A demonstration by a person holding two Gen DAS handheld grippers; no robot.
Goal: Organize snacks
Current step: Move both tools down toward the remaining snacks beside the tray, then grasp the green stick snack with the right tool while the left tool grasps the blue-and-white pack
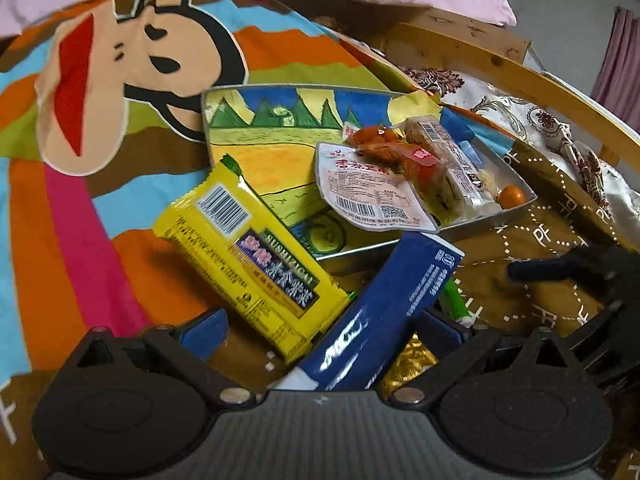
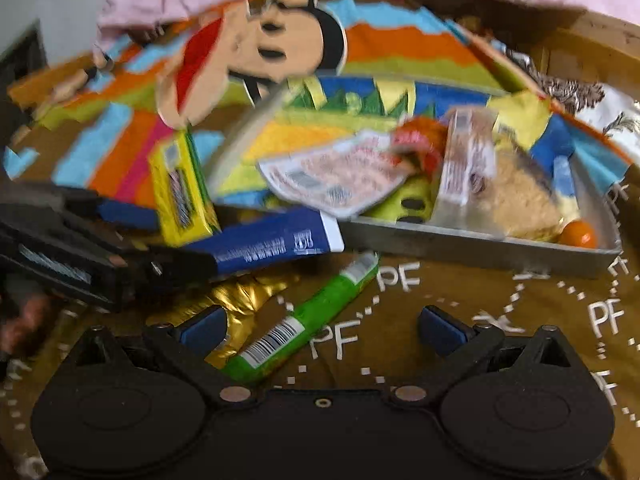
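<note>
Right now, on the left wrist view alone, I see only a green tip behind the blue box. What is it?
Observer: A long green packet with a barcode. It lies flat on the brown cloth, outside the tray.
Operator: Is the right gripper on it?
Observer: No. The right gripper is open, and the packet lies between its fingers, nearer the left one.
Operator: Anything beside it?
Observer: A crumpled gold wrapper lies right beside it on the cloth.
</note>
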